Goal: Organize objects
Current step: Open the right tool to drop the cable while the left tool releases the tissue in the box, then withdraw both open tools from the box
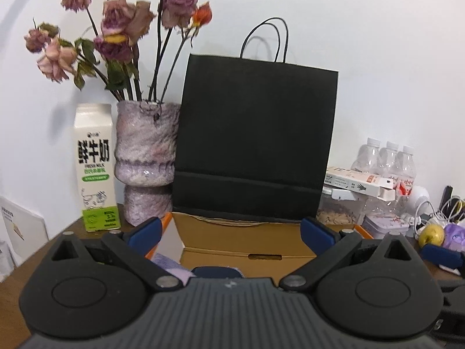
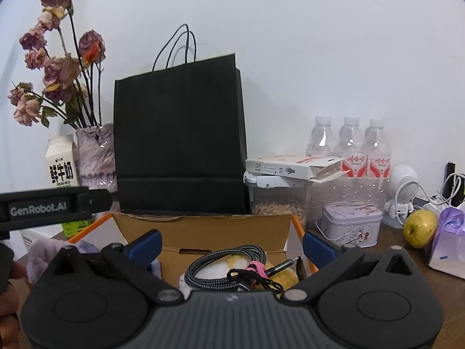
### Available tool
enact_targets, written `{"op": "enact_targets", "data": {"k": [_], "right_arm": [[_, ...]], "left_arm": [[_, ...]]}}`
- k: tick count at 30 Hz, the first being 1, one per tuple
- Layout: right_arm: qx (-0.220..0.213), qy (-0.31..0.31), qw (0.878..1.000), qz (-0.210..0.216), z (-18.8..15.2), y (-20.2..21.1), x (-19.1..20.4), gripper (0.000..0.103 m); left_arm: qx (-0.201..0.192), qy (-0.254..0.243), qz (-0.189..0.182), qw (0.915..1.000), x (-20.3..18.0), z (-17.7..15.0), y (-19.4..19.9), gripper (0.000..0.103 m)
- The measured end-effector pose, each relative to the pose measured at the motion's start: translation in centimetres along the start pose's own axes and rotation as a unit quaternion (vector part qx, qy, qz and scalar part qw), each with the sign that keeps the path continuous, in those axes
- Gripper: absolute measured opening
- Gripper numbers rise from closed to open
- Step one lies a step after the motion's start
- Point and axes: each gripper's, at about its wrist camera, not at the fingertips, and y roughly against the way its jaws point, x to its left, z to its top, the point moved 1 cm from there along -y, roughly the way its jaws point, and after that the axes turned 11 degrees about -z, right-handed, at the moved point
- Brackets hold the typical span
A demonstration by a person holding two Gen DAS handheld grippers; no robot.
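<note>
A white wall backs a cluttered wooden surface (image 2: 436, 299). Both the left tongs (image 1: 231, 234) and right tongs (image 2: 231, 245) gape fully wide, holding nothing, poised over the open cardboard box (image 2: 203, 226), which looks like the collecting bin. Only the right view shows the braided cable (image 2: 223, 264) coiled inside; the left shows lilac cloth (image 1: 171, 264). Behind stands a black paper bag (image 1: 255, 142).

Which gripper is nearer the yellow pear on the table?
Right. The right gripper sits just left of the pear; the left gripper is further left, over the cardboard box.
</note>
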Motion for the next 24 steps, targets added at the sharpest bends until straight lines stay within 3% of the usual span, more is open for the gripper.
{"op": "enact_targets", "data": {"k": [16, 24], "right_arm": [[0.011, -0.001, 1.0, 0.005, -0.4, 11.2, -1.5, 0.103], [0.025, 0.009, 1.0, 0.016, -1.8, 18.0, -1.3, 0.103]], "left_arm": [[-0.002, -0.023, -0.021, 0.9995, -0.8, -0.6, 12.5, 0.103], [0.038, -0.017, -0.032, 0.9986, -0.8, -3.0, 18.8, 0.103]]}}
